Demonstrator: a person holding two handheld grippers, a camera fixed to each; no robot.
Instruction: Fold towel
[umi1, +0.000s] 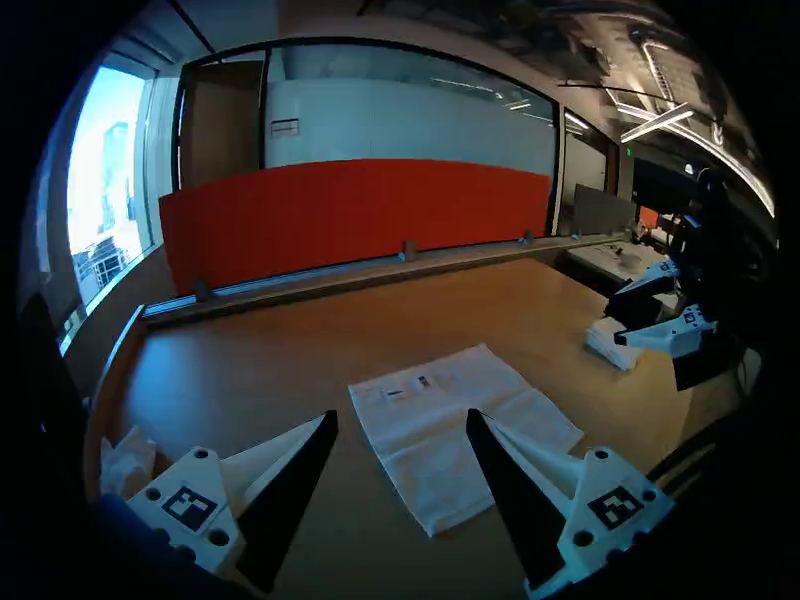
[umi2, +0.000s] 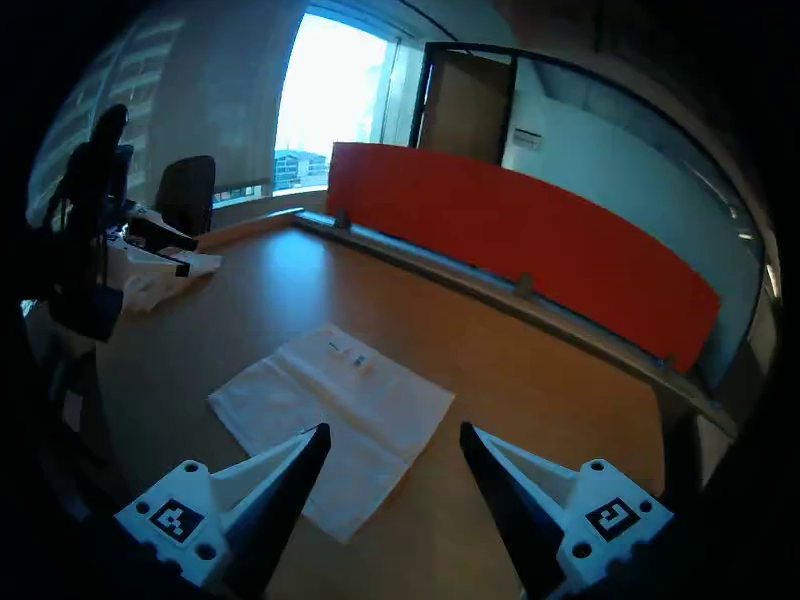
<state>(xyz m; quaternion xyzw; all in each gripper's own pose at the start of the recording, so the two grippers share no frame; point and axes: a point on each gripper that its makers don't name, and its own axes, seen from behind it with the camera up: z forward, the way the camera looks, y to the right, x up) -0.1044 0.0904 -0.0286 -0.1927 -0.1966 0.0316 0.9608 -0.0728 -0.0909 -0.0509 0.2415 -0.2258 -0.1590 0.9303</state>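
The white towel (umi1: 450, 440) lies spread flat near the middle of the wooden table (umi1: 300, 340), turned askew to the table's edges, with a small label (umi1: 410, 385) near its far side. It looks smooth, with one faint line running across it in the left gripper view; whether that is a fold edge or only a crease is hard to tell. The left gripper (umi1: 400, 414) points at the towel from the near side, angled downward, its two fingers spread wide and holding nothing. One finger overlaps the towel's edge in the picture, but whether it touches the cloth cannot be told. The right gripper (umi2: 395, 428) faces the same towel from another side, also angled down, fingers wide apart and empty, with a corner of the towel showing in the gap between them. In each view the other gripper appears small and far off at the table's edge, and the person (umi2: 80, 220) holding them is a dark shape with no hand to make out. A crumpled white cloth (umi1: 125, 460) lies just beside the left gripper, partly cut off. A second white cloth (umi1: 608, 342) lies by the right gripper's tips. A red panel (umi1: 350, 215) stands along the table's far edge, with a bright window (umi2: 330, 100) beyond.
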